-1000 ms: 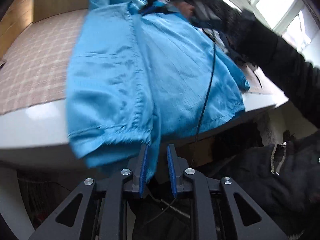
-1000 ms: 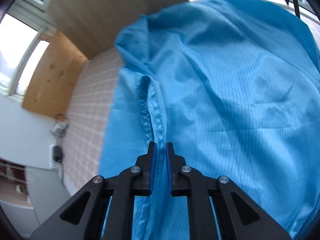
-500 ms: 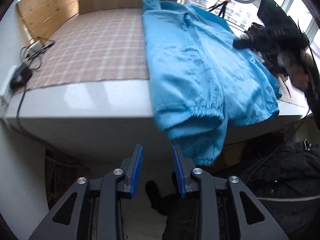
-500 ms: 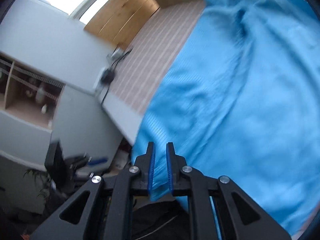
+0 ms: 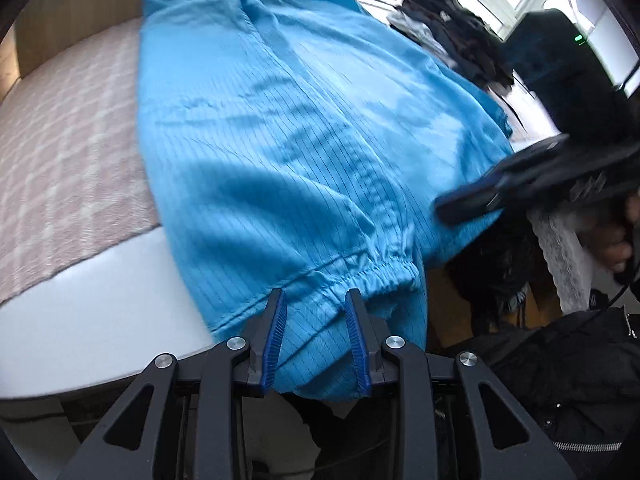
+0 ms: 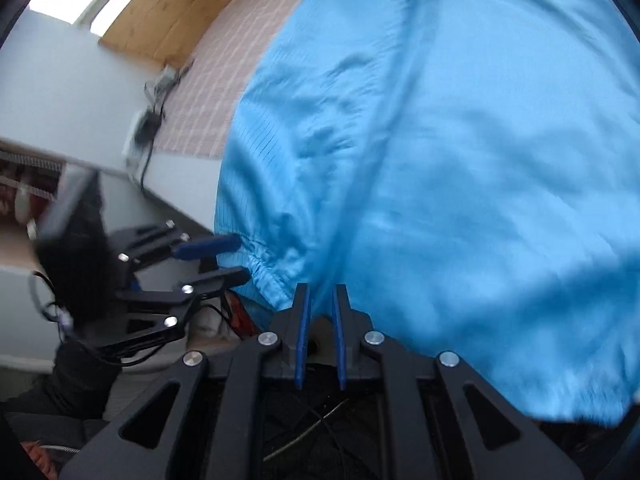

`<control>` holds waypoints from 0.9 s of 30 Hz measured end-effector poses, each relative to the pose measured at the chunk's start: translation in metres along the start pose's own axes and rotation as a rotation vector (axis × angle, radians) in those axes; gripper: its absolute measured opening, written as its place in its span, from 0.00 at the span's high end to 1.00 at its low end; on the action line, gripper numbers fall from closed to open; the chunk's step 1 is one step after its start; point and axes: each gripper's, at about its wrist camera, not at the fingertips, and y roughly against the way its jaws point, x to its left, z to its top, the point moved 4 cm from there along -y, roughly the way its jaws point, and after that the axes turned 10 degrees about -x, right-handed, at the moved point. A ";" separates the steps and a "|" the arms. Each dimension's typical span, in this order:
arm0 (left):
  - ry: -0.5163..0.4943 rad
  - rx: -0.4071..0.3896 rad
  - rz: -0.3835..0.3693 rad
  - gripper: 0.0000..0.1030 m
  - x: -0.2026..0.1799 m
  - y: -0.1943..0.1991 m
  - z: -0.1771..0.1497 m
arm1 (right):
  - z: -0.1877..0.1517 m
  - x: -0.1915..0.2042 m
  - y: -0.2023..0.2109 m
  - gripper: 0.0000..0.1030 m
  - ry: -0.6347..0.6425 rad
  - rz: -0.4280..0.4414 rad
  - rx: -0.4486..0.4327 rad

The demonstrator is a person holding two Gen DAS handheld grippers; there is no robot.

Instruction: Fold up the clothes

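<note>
Both tools have dropped to the near edge of the desk since the earlier frames. Left tool has let go of the fabric and now stands part open astride the hanging elastic cuff of the blue jacket; whether its pads press, cannot tell. Right tool is nearly closed and empty, its tips just short of the hem. Jacket lies spread across the desk, over the checked cloth, lower edge and cuff draping off the front. No fold made yet, by the look of it; sleeves and body all remain to do.
</note>
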 end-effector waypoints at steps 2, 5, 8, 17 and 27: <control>-0.022 -0.008 -0.029 0.72 -0.008 0.006 0.006 | 0.006 -0.026 0.044 0.89 -0.075 -0.053 -0.104; -0.046 -0.043 -0.086 0.72 -0.027 0.016 0.024 | 0.012 -0.074 0.110 0.84 -0.179 -0.152 -0.251; -0.120 -0.058 -0.126 0.72 -0.062 0.010 0.045 | 0.012 -0.128 0.155 0.73 -0.281 -0.253 -0.339; -0.268 -0.031 -0.135 0.72 -0.162 -0.054 0.106 | 0.019 -0.274 0.184 0.68 -0.356 -0.429 -0.344; -0.147 0.058 -0.080 0.70 -0.201 -0.138 0.151 | 0.040 -0.227 0.141 0.52 0.171 -0.314 -0.181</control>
